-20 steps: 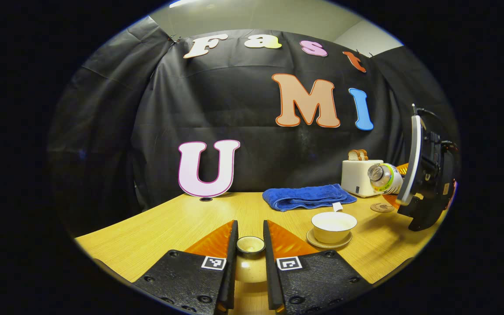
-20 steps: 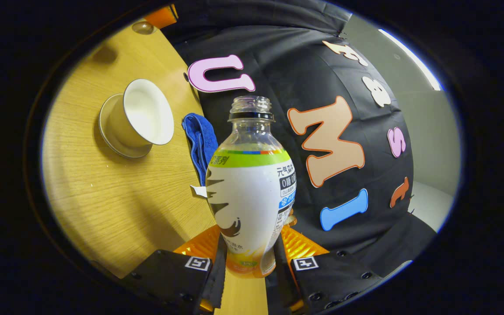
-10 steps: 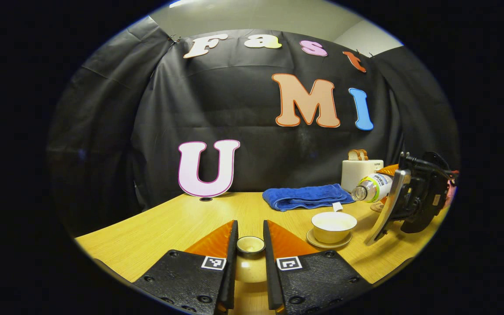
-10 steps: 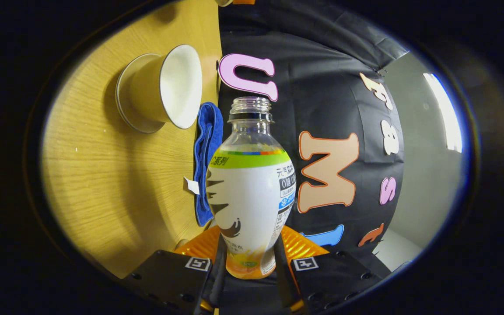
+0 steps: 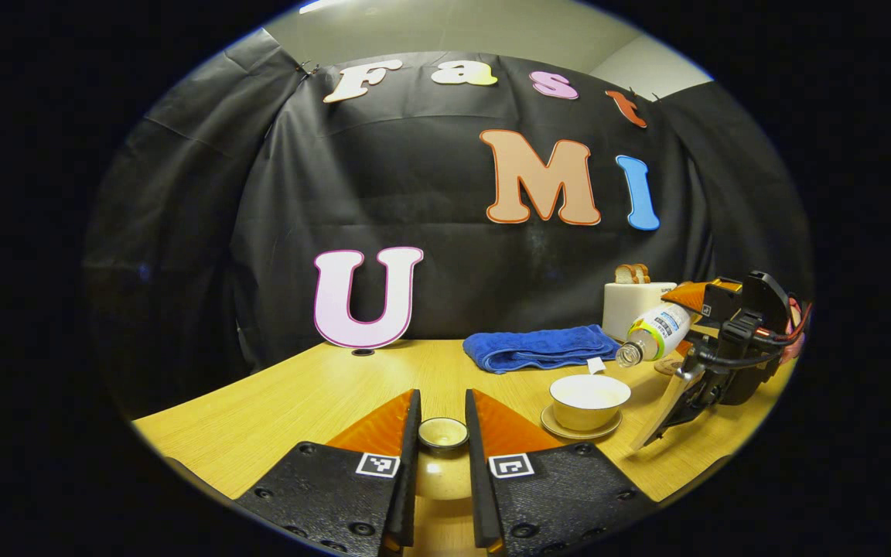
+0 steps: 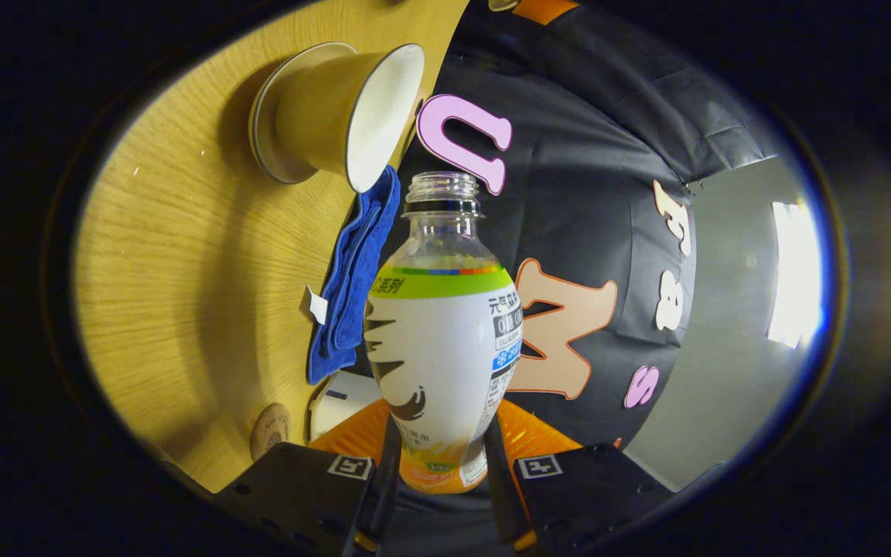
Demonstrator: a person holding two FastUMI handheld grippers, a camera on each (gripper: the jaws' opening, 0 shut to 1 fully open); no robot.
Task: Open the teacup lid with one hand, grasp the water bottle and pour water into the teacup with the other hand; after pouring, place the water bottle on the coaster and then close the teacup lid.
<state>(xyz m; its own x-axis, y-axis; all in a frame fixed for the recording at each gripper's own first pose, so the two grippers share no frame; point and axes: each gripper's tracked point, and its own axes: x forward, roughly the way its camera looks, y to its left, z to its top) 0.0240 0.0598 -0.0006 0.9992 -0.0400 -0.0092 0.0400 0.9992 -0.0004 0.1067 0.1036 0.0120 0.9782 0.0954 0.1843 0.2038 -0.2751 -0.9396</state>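
Tilting uncapped over the open teacup, the labelled bottle sits clamped in the right tool.

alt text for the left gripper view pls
The left tongs grip the teacup lid low over a wooden table, while the right tongs tilt an uncapped water bottle towards the open teacup, with a blue towel behind.

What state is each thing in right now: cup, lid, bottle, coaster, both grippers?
White porcelain teacup: uncovered, upright on its saucer.
Small round teacup lid: off the cup, clamped in the left gripper.
Clear plastic water bottle: uncapped, tipped mouth-down toward the teacup; no stream visible.
Right gripper: shut on the bottle's base.
Round brown coaster: bare, on the wooden table.
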